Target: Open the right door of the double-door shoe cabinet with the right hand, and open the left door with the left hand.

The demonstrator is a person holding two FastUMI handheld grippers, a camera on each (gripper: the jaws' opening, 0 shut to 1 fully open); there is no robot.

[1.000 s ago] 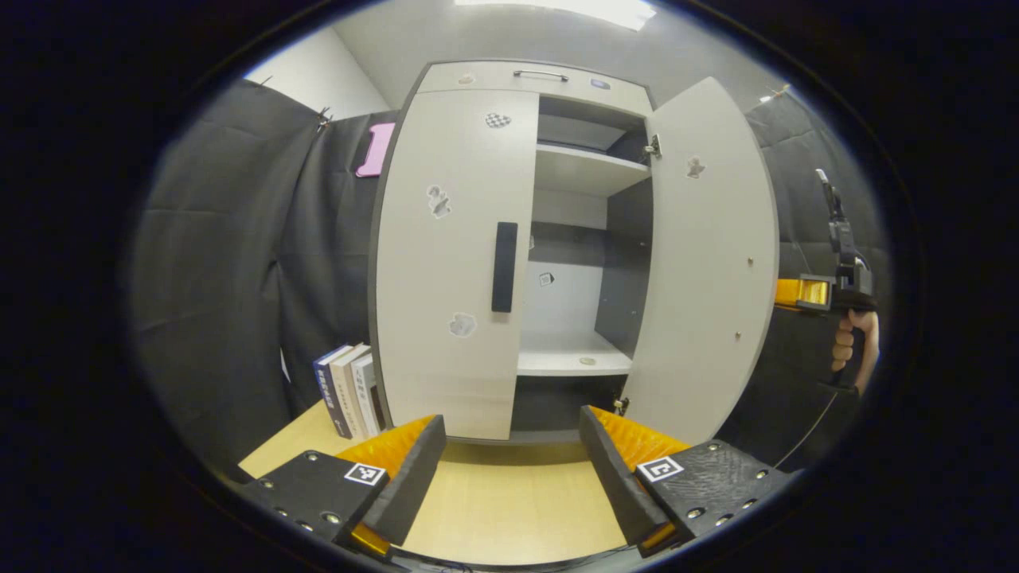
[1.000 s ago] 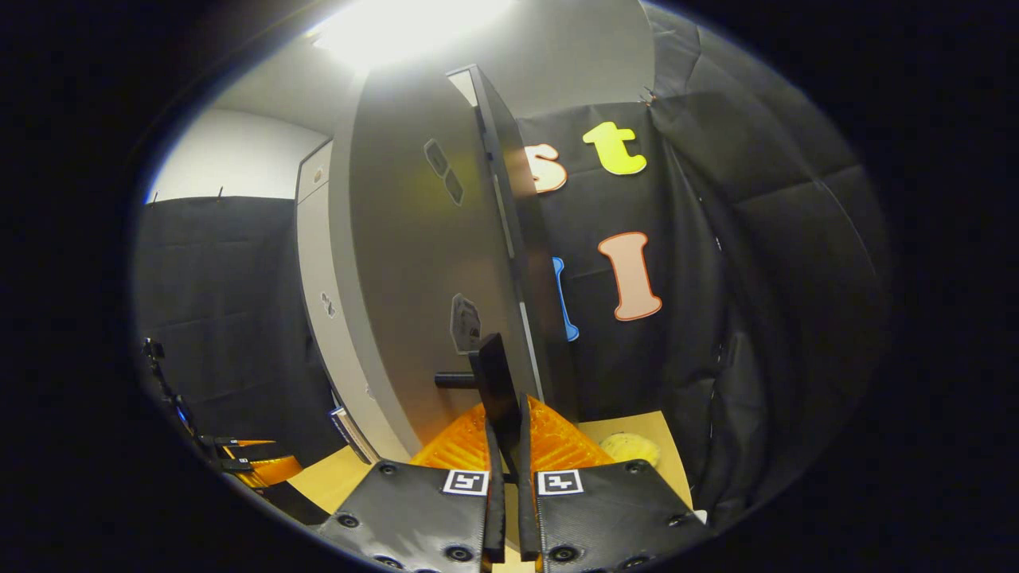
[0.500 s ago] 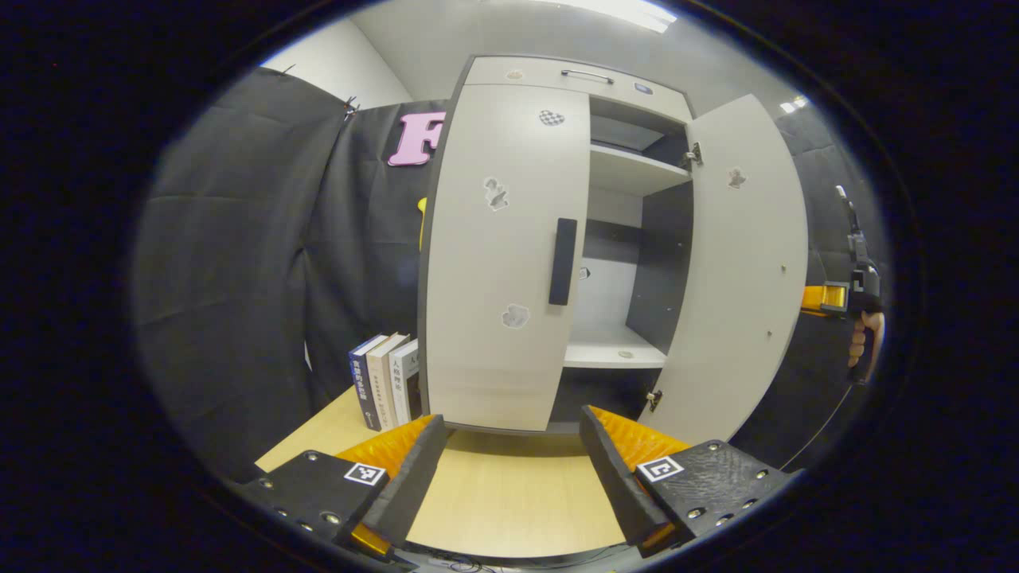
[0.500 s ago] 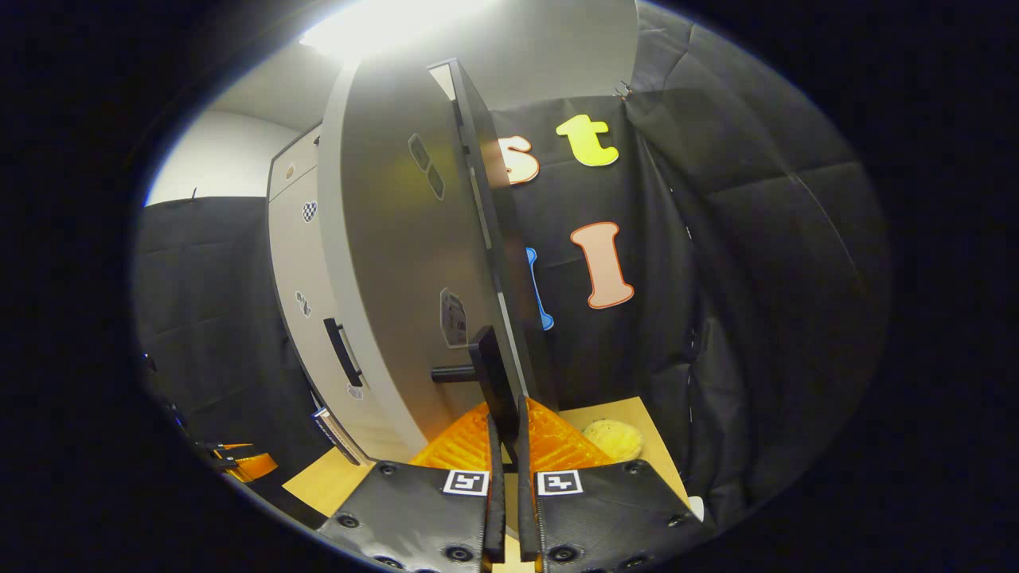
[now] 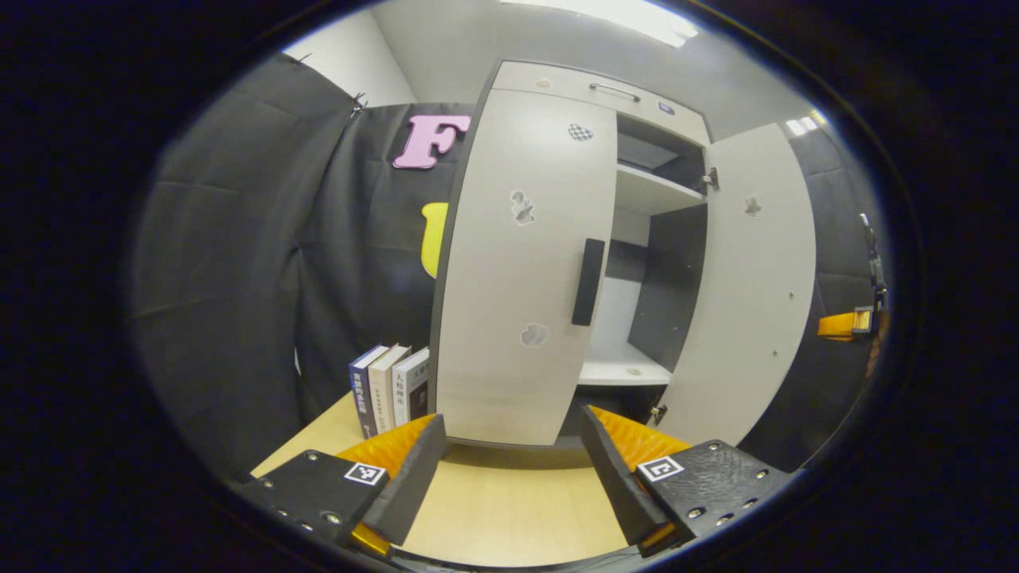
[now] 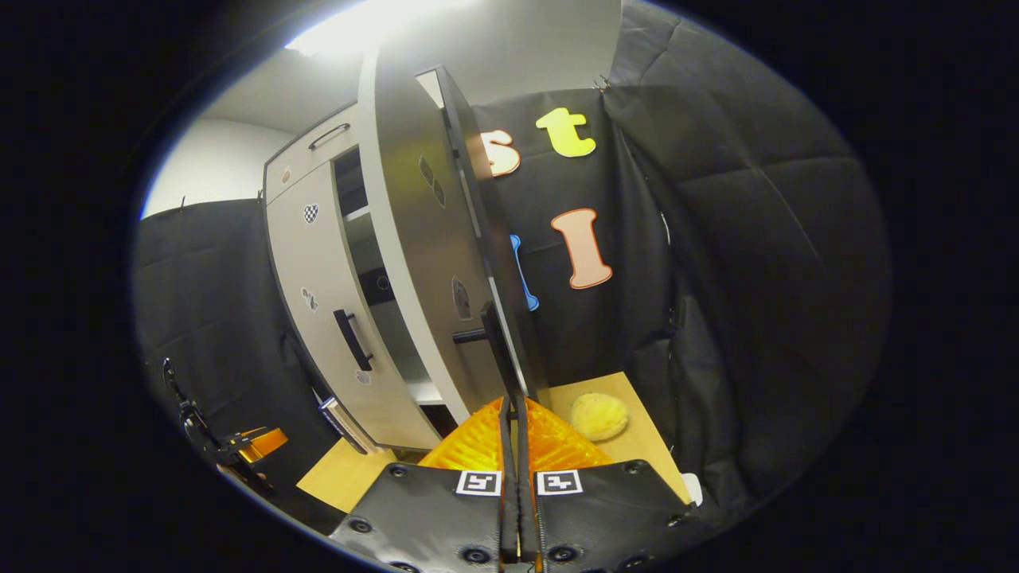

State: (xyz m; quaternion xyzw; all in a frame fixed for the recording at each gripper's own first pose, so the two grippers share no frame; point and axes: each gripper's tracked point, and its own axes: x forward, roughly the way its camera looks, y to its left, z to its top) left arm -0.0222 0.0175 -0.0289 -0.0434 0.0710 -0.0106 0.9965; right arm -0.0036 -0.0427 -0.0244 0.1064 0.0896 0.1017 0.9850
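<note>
The shoe cabinet [image 5: 549, 263] stands on the table [image 5: 509, 509]. Its right door [image 5: 756, 278] is now swung wider than a moment ago, its handle [image 6: 497, 350] clamped by the right gripper [image 6: 513, 446]; the left door [image 5: 525, 270] remains closed, with the left gripper [image 5: 509, 469] spread wide before it.

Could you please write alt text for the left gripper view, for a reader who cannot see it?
The shoe cabinet stands with its right door swung open and its left door shut. The left tongs are open above the wooden table, facing it. Three books stand left of the cabinet.
</note>
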